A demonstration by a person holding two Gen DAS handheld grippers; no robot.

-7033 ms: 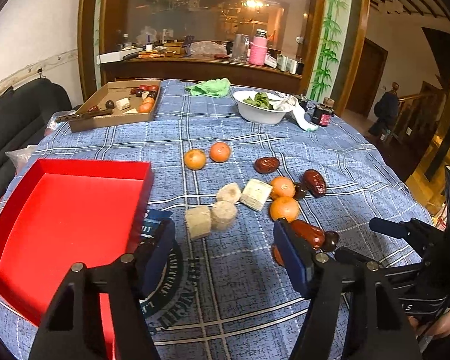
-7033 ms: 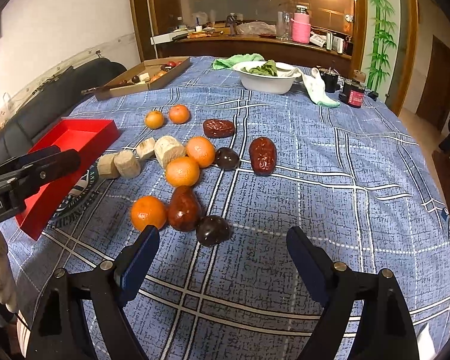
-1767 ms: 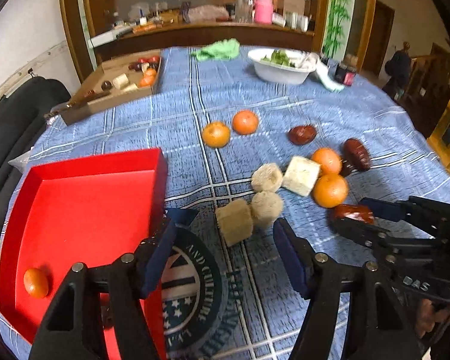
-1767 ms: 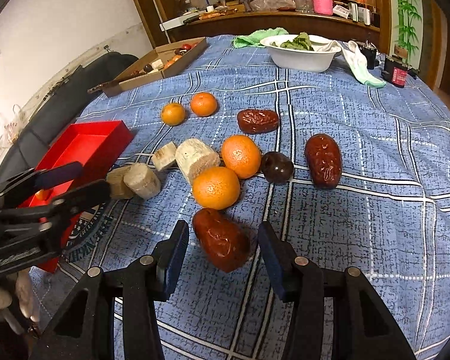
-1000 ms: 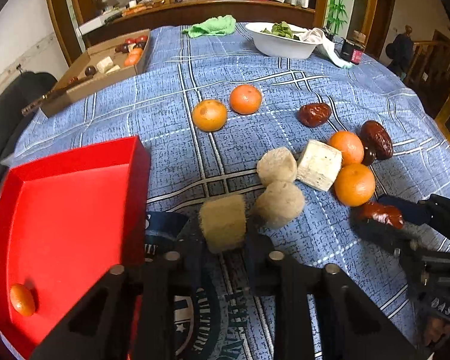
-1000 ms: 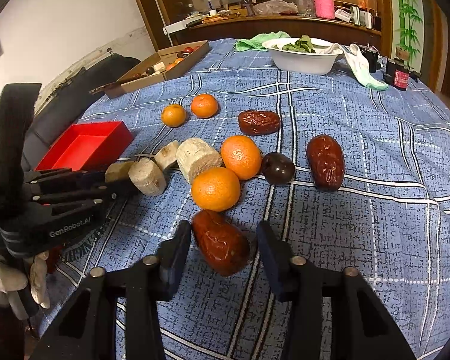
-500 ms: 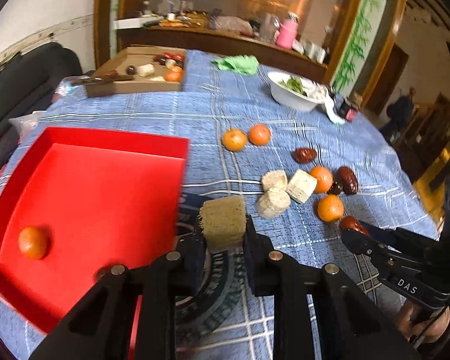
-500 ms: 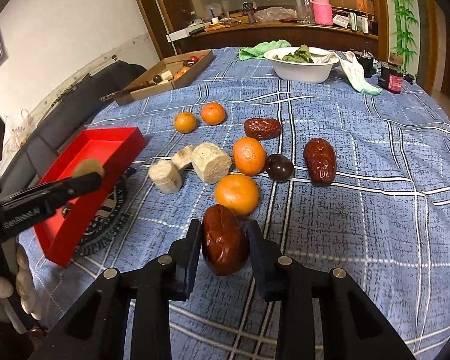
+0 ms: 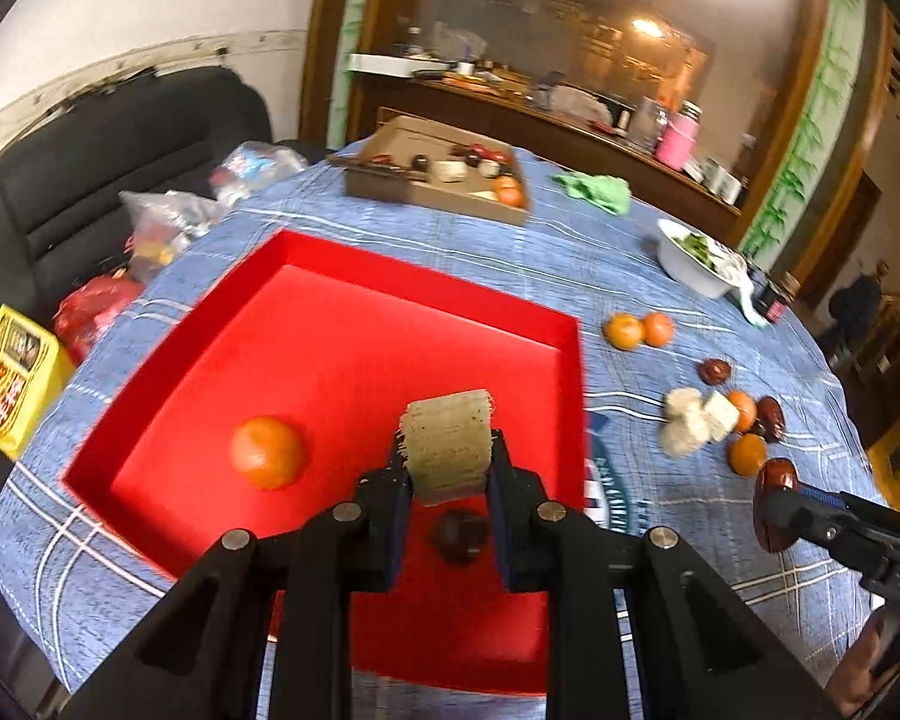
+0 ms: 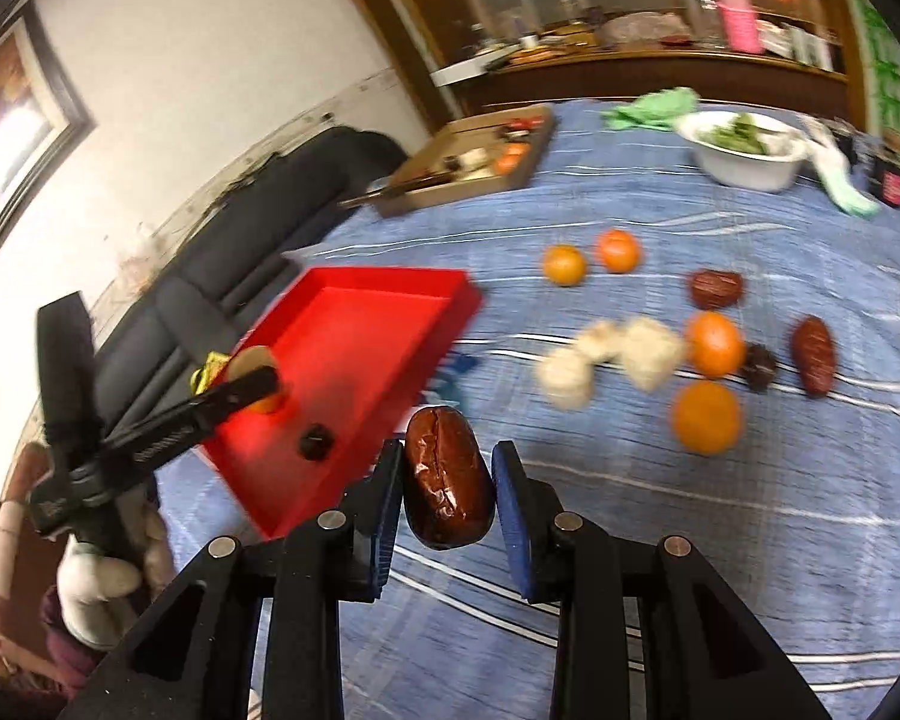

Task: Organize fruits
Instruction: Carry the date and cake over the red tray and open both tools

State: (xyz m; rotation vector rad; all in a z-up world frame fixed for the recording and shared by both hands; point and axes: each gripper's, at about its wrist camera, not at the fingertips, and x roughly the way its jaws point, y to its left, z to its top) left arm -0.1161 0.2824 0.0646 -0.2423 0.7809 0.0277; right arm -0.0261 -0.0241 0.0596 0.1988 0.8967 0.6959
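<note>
- From my right wrist camera, the pale chunks (image 10: 606, 354) on the tablecloth are smeared by motion; I can't make out their edges.
- The cardboard box (image 9: 438, 180) holds pieces too small for me to identify.
- The left gripper (image 9: 448, 468) hides part of the dark fruit (image 9: 459, 534) in the red tray (image 9: 342, 276).

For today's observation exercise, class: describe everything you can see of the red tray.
The red tray is a shallow, glossy rectangular container with low upright walls, plastic by its look. It lies flat on the blue checked tablecloth near the table's edge. Inside rest an orange and a small dark fruit, apart. The left gripper holds a tan block above it.
</note>
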